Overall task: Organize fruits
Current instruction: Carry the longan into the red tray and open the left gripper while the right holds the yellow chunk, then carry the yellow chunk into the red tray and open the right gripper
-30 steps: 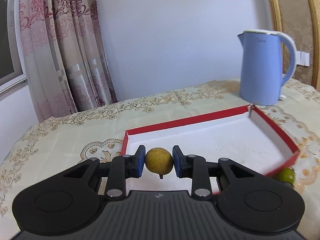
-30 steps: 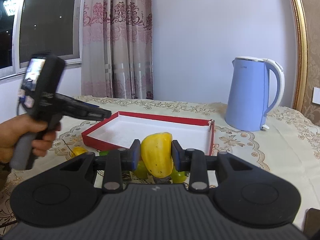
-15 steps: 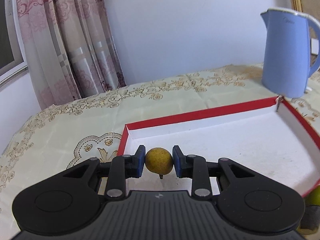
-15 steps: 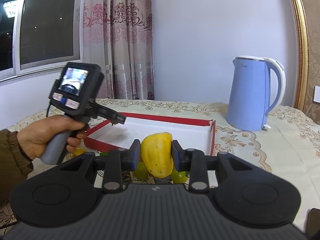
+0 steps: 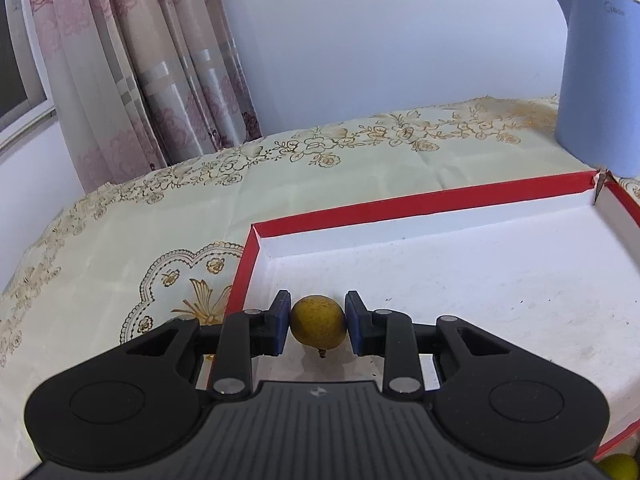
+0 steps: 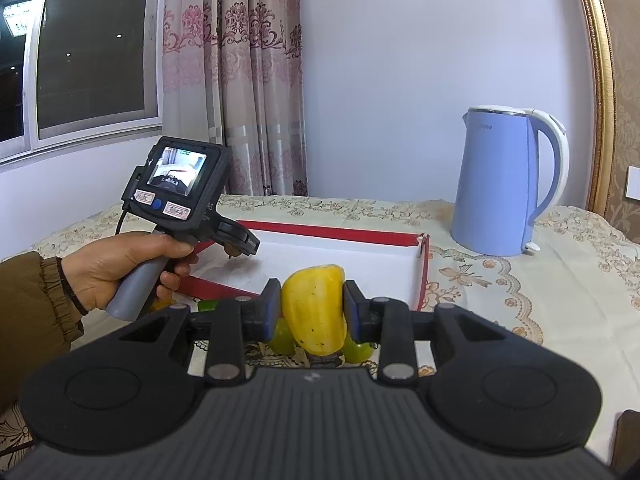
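Two fruits sit clamped in two hand-held grippers over a cloth-covered surface point(image 5: 120, 248). Seen from the left wrist camera, the left gripper point(image 5: 319, 322) has its jaws closed narrowly on a small round yellow-brown fruit point(image 5: 318, 321), stem stub pointing down, held above the near left corner of a shallow red box point(image 5: 440, 194) with a white floor. At 1 o'clock from the fruit, just beyond the box's far right corner, stands a blue kettle point(image 5: 600, 80). Pink patterned curtains point(image 5: 140, 60) hang at 11 o'clock. A yellow-green fruit point(image 5: 618, 467) peeks out at 4 o'clock, outside the box's near edge.

Seen from the right wrist camera, the right gripper point(image 6: 313, 308) has its jaws pressed on a yellow bell-shaped fruit point(image 6: 314, 308), held in front of the red box's point(image 6: 332, 233) near edge. Green fruits point(image 6: 282, 336) lie on the surface directly below it. At 10 o'clock, a person's left hand point(image 6: 120, 264), in a brown sleeve point(image 6: 32, 300), grips the left gripper's point(image 6: 236, 249) handle, its tip and the small fruit point(image 6: 231, 249) over the box's left end. The blue kettle point(image 6: 500, 184) stands at 2 o'clock, just beside the box's far right corner.
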Demonstrator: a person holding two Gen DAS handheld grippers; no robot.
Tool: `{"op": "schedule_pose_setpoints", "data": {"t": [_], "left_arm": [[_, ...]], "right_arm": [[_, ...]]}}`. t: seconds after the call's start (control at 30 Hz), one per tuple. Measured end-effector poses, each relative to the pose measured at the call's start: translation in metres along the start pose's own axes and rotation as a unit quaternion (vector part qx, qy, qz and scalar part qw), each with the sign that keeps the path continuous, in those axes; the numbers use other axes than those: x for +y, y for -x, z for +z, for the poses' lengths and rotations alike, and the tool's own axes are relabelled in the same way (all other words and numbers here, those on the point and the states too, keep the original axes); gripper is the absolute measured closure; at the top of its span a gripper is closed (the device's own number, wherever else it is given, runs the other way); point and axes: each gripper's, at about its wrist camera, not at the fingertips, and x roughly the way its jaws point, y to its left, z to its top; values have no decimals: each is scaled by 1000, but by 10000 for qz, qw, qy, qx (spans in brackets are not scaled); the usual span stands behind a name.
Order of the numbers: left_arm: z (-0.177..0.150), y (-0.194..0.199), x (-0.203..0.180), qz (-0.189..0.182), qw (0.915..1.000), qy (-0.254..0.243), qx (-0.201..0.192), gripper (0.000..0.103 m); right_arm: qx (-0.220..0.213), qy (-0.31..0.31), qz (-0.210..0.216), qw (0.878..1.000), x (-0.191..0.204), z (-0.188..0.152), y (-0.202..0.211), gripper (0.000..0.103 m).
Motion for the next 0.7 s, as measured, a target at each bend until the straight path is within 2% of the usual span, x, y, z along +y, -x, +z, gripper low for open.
{"op": "schedule_pose_setpoints", "data": {"t": [0.27, 0.33, 0.4, 0.43, 0.7], "left_arm": [[1, 6, 1, -47, 10000, 47, -53, 73], [2, 7, 2, -52, 9999, 62, -60, 65], [1, 11, 3, -47, 9999, 79, -117, 36], [1, 14, 3, -18, 9998, 72, -176, 33], [-2, 38, 10, 65, 9997, 65, -244, 30]], "right_arm": [[30, 24, 25, 10000, 2, 0, -3, 72], [21, 35, 25, 10000, 2, 0, -3, 72], [18, 40, 27, 10000, 2, 0, -4, 72], [18, 40, 25, 10000, 2, -1, -4, 72], [42, 34, 64, 10000, 4, 0, -9, 72]]}}
